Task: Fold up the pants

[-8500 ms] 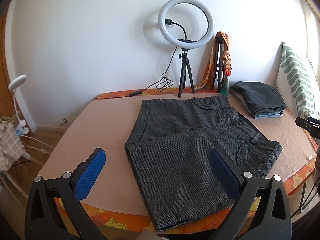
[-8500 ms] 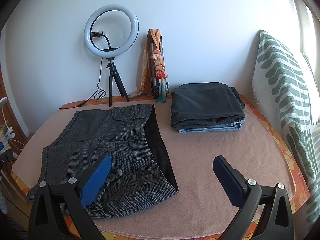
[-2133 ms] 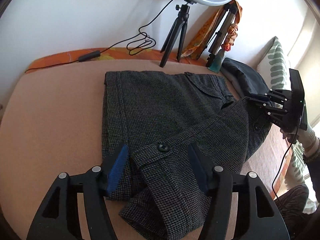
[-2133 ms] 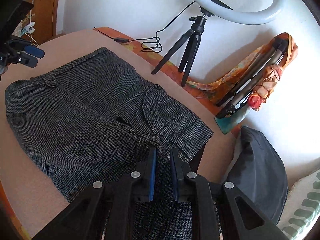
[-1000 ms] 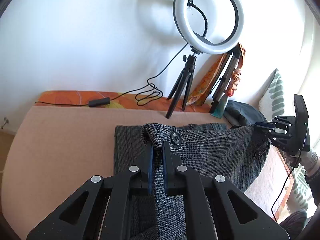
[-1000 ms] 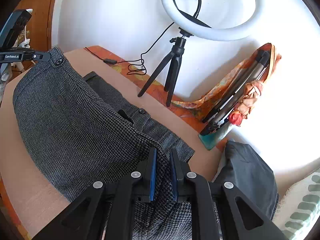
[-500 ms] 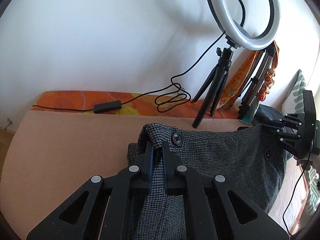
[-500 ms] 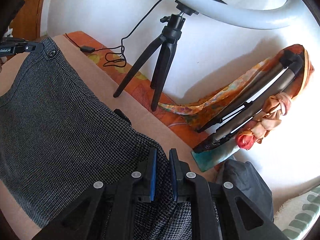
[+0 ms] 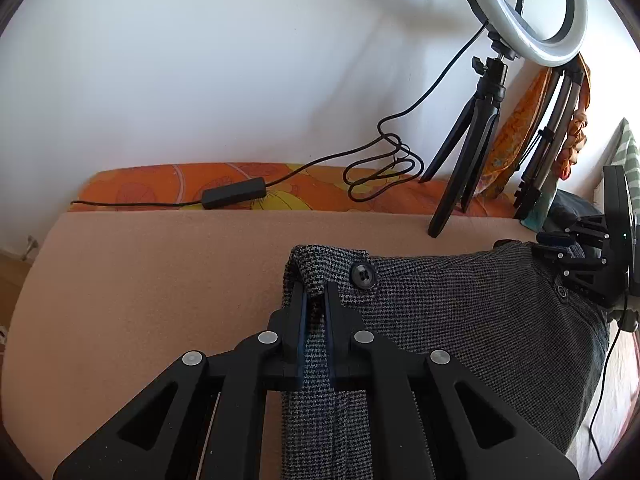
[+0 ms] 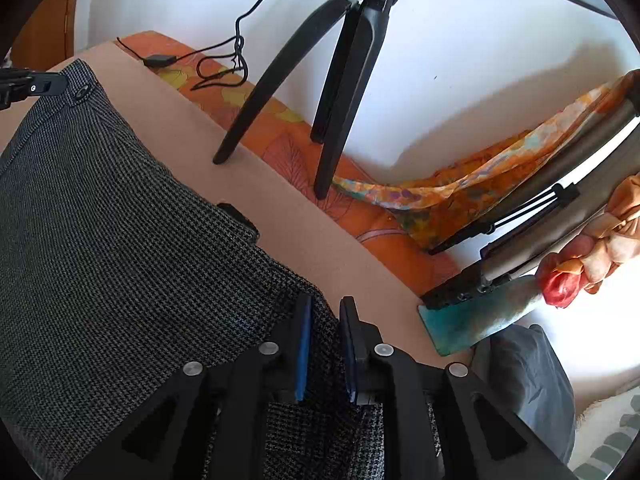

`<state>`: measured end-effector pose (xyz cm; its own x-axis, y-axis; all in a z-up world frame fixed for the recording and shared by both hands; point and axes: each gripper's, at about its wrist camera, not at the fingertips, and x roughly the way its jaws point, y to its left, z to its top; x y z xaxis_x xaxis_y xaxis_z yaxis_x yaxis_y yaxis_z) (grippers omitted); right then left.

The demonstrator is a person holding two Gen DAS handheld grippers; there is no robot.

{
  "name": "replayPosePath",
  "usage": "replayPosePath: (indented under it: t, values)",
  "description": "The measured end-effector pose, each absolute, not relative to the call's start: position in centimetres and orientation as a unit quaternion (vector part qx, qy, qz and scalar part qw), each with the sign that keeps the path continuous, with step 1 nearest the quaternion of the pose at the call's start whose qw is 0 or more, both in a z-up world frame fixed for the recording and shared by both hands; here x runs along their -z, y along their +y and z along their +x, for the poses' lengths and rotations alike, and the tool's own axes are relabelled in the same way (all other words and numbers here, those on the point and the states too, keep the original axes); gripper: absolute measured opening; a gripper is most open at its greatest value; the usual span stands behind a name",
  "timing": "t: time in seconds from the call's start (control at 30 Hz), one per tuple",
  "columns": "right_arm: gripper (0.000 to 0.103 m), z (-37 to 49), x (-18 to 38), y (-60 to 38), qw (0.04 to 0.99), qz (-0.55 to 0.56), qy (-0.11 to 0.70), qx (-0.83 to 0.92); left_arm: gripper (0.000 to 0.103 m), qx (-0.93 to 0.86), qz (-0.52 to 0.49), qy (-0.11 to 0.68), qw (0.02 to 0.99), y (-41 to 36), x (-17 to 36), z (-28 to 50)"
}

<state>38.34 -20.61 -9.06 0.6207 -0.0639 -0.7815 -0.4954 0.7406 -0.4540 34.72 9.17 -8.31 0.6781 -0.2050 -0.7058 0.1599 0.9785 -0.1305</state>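
Note:
The grey houndstooth pants (image 9: 460, 312) are folded over on the tan table cover (image 9: 160, 280), their edge near the back. My left gripper (image 9: 314, 292) is shut on one corner of the pants, beside a black button (image 9: 363, 275). My right gripper (image 10: 325, 308) is shut on the other corner of the pants (image 10: 120, 248). The right gripper shows at the right of the left wrist view (image 9: 576, 252); the left gripper shows at the far left of the right wrist view (image 10: 32, 86). The cloth lies stretched between them.
A ring light on a black tripod (image 9: 480, 120) stands at the back, its cable and switch box (image 9: 234, 196) lying on the orange patterned edge. A folded tripod wrapped in an orange scarf (image 10: 540, 200) leans on the wall. Folded dark clothes (image 10: 528, 384) lie to the right.
Both grippers have carried the held edge of the pants farther toward the back and lower, so the tripod legs and the cable are now closer. Both stay shut on the cloth.

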Motion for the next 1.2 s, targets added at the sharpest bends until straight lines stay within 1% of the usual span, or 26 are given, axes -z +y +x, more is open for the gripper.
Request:
replayPosePath:
  t: [0.03,0.07,0.13,0.2,0.4,0.43,0.53,0.63,0.83,0.93,1.0,1.2]
  values:
    - [0.036,38.3,9.0,-20.9,0.839,-0.333,0.413,-0.122,0.006,0.098,-0.021,0.39,0.916,8.9,8.4,34.7]
    - [0.038,38.3,8.7,-21.3,0.842,-0.324,0.416,-0.119,0.007,0.096,-0.014,0.391,0.915,8.7,8.5,34.7]
    - [0.05,38.1,8.1,-22.2,0.845,-0.301,0.425,-0.116,0.012,0.09,-0.016,0.397,0.913,8.8,8.4,34.8]
    - [0.053,37.5,7.4,-23.1,0.849,-0.298,0.424,-0.105,0.012,0.078,-0.027,0.398,0.914,9.3,7.9,34.7]
    - [0.082,33.3,4.4,-25.9,0.877,-0.261,0.399,-0.06,0.029,0.073,-0.036,0.378,0.922,10.1,4.8,32.2]
    - [0.085,32.3,4.0,-26.3,0.881,-0.249,0.397,-0.057,0.031,0.082,-0.039,0.378,0.922,9.9,4.3,31.5]
    - [0.089,29.0,3.2,-27.8,0.894,-0.189,0.402,-0.062,0.04,0.116,-0.034,0.375,0.919,8.2,2.9,28.6]
    - [0.091,25.8,3.4,-29.3,0.899,-0.114,0.419,-0.062,0.04,0.156,-0.033,0.383,0.91,5.8,2.5,25.6]
    - [0.091,21.1,4.8,-32.5,0.884,0.034,0.463,-0.06,0.04,0.192,-0.011,0.412,0.891,2.6,4.7,21.9]
    - [0.091,19.8,5.0,-33.2,0.881,0.073,0.462,-0.063,0.04,0.193,0.001,0.428,0.883,1.6,6.1,21.0]
    - [0.092,19.3,5.3,-33.6,0.882,0.091,0.457,-0.063,0.04,0.184,0.027,0.431,0.883,0.8,6.8,20.6]
    - [0.092,20.9,7.2,-34.3,0.871,0.142,0.465,-0.072,0.04,0.183,0.074,0.446,0.873,-0.6,8.9,19.7]
